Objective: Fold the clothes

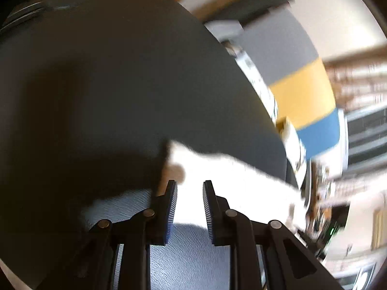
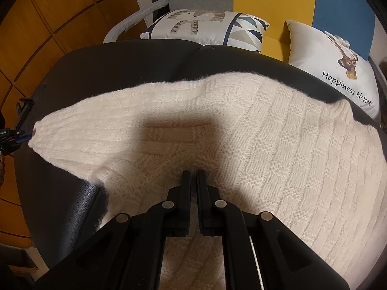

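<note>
A white pillow [image 2: 338, 72] ahead and to the right of the right gripper [image 2: 193, 172] reads "Happiness ticket" under a deer picture, with a patterned pillow [image 2: 205, 25] straight ahead against a grey, yellow and blue wall. A cream knitted sweater [image 2: 266, 130] lies spread on a black leather surface [image 2: 116, 65], directly under that gripper, whose fingers stand nearly pressed together above the knit. In the blurred left view, the left gripper [image 1: 189, 186] is spread apart, a white edge of cloth just ahead.

You had a cream basket-weave knit sweater [image 2: 241, 130] on black leather [image 2: 121, 67]; grey-striped cat pillow [image 2: 193, 24], yellow-blue wall [image 2: 302, 0].
</note>
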Available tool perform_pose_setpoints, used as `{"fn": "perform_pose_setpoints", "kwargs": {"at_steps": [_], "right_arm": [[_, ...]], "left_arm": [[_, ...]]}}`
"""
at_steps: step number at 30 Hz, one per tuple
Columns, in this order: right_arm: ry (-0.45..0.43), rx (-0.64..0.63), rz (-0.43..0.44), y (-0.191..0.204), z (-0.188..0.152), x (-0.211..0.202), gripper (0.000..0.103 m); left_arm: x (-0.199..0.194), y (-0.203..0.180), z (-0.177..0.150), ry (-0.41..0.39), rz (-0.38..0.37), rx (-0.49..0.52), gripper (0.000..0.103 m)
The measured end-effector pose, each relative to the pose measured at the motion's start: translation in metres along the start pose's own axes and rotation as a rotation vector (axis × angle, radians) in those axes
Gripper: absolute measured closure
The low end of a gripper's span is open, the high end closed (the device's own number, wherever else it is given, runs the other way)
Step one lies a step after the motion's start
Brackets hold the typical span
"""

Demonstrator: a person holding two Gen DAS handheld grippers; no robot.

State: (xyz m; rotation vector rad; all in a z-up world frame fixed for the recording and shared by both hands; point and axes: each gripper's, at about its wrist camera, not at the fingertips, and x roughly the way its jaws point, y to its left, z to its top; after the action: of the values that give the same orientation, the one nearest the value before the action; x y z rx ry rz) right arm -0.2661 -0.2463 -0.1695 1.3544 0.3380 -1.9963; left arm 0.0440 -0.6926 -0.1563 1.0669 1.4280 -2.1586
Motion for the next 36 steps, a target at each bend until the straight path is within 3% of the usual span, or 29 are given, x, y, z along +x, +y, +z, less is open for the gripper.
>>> {"fn": "perform_pose_setpoints", "kwargs": {"at_steps": [6, 11, 14, 18, 21, 23, 26, 32, 36], "right_arm": [[0.009, 0.009, -0.010, 0.001, 0.002, 0.000, 0.097], [0.013, 0.003, -0.033, 0.006, 0.006, -0.005, 0.096], [-0.008, -0.011, -0.042, 0.009, 0.008, -0.010, 0.089], [-0.032, -0.014, -0.055, 0.012, 0.014, -0.015, 0.084], [-0.007, -0.028, -0.044, 0.016, 0.016, -0.008, 0.082], [0.011, -0.039, -0.036, 0.020, 0.017, -0.002, 0.080], [0.023, -0.011, -0.003, 0.017, 0.020, -0.002, 0.080], [0.000, -0.047, 0.045, 0.033, 0.026, 0.002, 0.072], [-0.027, -0.078, 0.047, 0.043, 0.024, -0.003, 0.065]], "left_arm": [[0.016, 0.002, -0.010, 0.058, -0.044, -0.012, 0.083], [0.006, -0.006, -0.010, 0.046, -0.090, 0.040, 0.087], [-0.001, -0.007, -0.009, 0.053, -0.064, 0.101, 0.087], [0.027, -0.016, -0.005, 0.110, 0.029, 0.153, 0.081], [0.033, -0.017, -0.009, 0.120, 0.021, 0.157, 0.081], [0.020, -0.023, -0.015, 0.082, 0.046, 0.180, 0.100], [0.000, -0.040, -0.020, -0.034, 0.031, 0.230, 0.100], [-0.052, -0.029, -0.021, -0.258, 0.035, 0.161, 0.100], [-0.015, -0.004, -0.015, -0.179, 0.309, 0.144, 0.100]]}}
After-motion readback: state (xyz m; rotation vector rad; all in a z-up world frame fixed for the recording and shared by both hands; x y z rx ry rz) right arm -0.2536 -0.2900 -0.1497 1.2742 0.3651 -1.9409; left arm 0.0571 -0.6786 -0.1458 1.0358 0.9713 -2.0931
